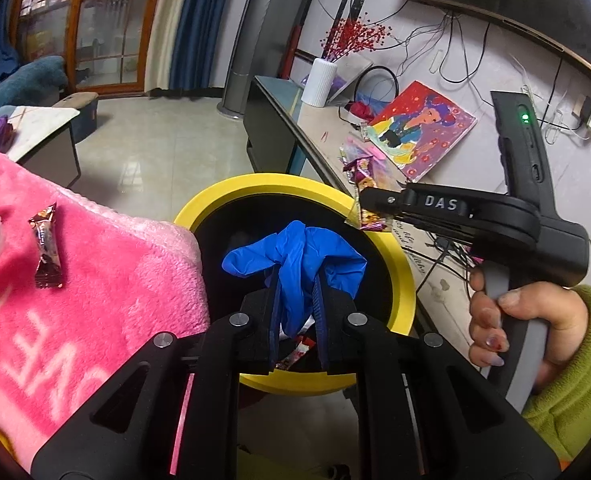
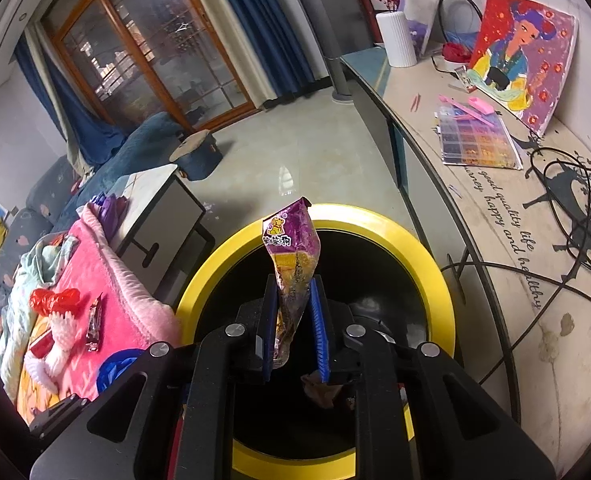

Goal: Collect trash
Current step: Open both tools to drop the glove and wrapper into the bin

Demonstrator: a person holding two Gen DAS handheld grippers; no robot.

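blue glove (image 1: 295, 258) pinched in our left gripper (image 1: 297, 280); purple wrapper (image 2: 293, 264) pinched in our right gripper (image 2: 293, 300); both over yellow-rimmed bin (image 2: 423, 248).

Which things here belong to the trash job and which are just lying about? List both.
Job:
- blue glove, in left gripper
- purple snack wrapper, in right gripper
- yellow-rimmed bin
- candy wrapper on pink blanket

Lying about:
- painting
- white vase
- cables

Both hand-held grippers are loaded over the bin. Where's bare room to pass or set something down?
Bin mouth is open. Counter strip lies bare between vase and bead sheets; cables crowd beyond. Pink blanket is bare right of candy.
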